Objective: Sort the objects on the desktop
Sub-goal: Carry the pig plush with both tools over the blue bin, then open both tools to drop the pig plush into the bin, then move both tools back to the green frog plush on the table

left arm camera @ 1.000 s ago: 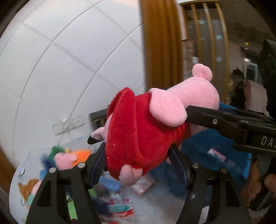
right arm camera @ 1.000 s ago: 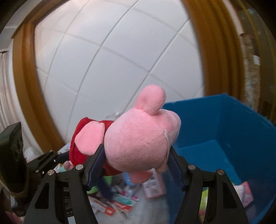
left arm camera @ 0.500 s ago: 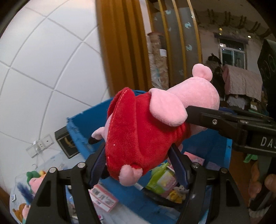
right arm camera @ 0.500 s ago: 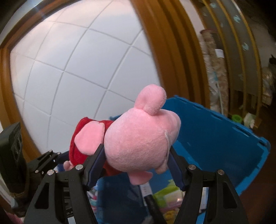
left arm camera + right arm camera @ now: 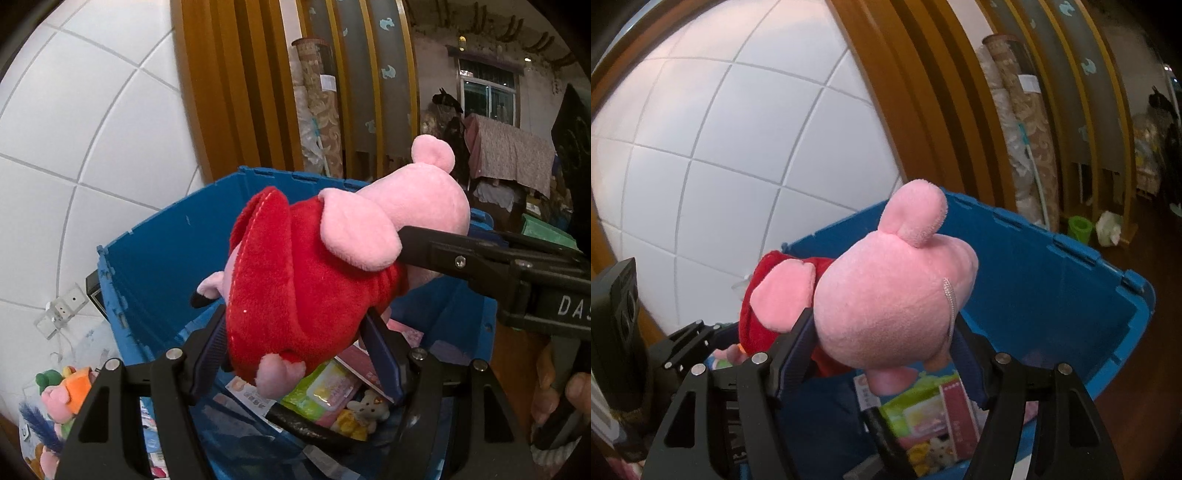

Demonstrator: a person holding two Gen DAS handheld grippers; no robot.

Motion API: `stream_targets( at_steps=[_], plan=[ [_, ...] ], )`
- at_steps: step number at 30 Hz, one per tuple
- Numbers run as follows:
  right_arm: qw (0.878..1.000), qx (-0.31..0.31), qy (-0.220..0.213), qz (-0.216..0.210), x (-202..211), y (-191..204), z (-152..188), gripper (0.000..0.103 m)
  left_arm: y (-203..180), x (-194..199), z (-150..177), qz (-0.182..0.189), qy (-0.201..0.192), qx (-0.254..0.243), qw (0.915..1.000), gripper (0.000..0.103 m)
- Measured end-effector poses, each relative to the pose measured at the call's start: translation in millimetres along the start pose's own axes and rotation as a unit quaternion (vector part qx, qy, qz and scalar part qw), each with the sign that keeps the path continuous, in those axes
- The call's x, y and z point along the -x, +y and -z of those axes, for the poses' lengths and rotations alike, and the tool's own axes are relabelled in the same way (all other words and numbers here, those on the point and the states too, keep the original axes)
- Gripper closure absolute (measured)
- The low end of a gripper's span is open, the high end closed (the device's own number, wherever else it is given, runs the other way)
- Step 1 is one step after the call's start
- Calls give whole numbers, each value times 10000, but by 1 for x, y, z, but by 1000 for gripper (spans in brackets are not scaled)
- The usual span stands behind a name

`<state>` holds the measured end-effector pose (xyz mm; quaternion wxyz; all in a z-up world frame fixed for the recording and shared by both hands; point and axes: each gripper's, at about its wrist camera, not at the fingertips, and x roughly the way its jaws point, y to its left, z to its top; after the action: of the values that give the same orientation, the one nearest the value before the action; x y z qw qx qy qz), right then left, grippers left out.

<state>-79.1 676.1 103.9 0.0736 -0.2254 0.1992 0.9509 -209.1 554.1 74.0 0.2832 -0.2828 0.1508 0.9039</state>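
Note:
A pink pig plush in a red dress is held in the air by both grippers above the open blue bin. My left gripper is shut on its red body. My right gripper is shut on its pink head and also shows in the left wrist view, coming in from the right. The bin lies just below and beyond the plush in the right wrist view.
Inside the bin lie a green packet, a small bear toy, cards and a black cable. More plush toys lie on the table at lower left. A white tiled wall and wooden frame stand behind.
Both grippers have carried the plush to the right, from above the cluttered table to above the blue bin. The grip on the plush has not changed.

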Motion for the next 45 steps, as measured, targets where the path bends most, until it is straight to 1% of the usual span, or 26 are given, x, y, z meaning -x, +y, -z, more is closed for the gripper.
stream_targets(
  at_steps=[2,7,14,16,18,20,22,26,29,30,32,34,38,39,41,42,44,45],
  plan=[
    [10000,-30,52,0,-2,-6,2,31,2,-5,0,31,49,22,10000,34],
    [9998,-56,154,57,-8,-14,1,28,3,-5,1,-142,8,24,9999,33],
    [9996,64,247,72,-12,-6,4,17,22,3,8,-318,-38,329,9989,33],
    [9997,99,234,60,-12,-2,5,13,31,9,11,-431,-65,442,9981,33],
    [9997,134,201,30,-10,5,5,1,40,18,17,-553,-98,571,9968,33],
    [9997,188,157,-9,-7,14,6,0,50,27,24,-704,-124,718,9949,32],
    [9995,276,127,-46,-5,25,7,0,62,38,34,-901,-159,861,9921,27],
    [9989,441,72,-140,-3,51,8,0,86,63,58,-1403,-235,1103,9837,26],
    [9978,583,23,-318,-3,75,10,0,108,86,80,-1774,-307,1339,9745,26],
    [9971,654,14,-400,-2,85,11,0,119,96,89,-1914,-335,1451,9701,26],
    [9951,820,10,-554,-2,106,15,0,136,109,103,-2100,-350,1603,9638,26],
    [9918,1019,38,-765,-5,129,20,0,156,124,121,-2338,-305,1799,9550,26],
    [9823,1394,203,-1237,-16,182,35,0,192,150,157,-2702,-180,2204,9371,26],
    [9799,1462,252,-1332,-19,192,39,0,202,157,170,-2833,-120,2321,9304,26],
    [9738,1610,386,-1556,-27,214,48,0,214,168,187,-3022,-32,2478,9205,26],
    [9697,1698,465,-1693,-32,226,54,0,222,176,200,-3170,39,2607,9119,26],
    [9602,1882,650,-1956,-44,249,66,0,235,185,220,-3400,174,2801,8976,26],
    [9560,1953,742,-2058,-49,258,71,0,243,192,234,-3544,284,2935,8874,26]
  ],
)
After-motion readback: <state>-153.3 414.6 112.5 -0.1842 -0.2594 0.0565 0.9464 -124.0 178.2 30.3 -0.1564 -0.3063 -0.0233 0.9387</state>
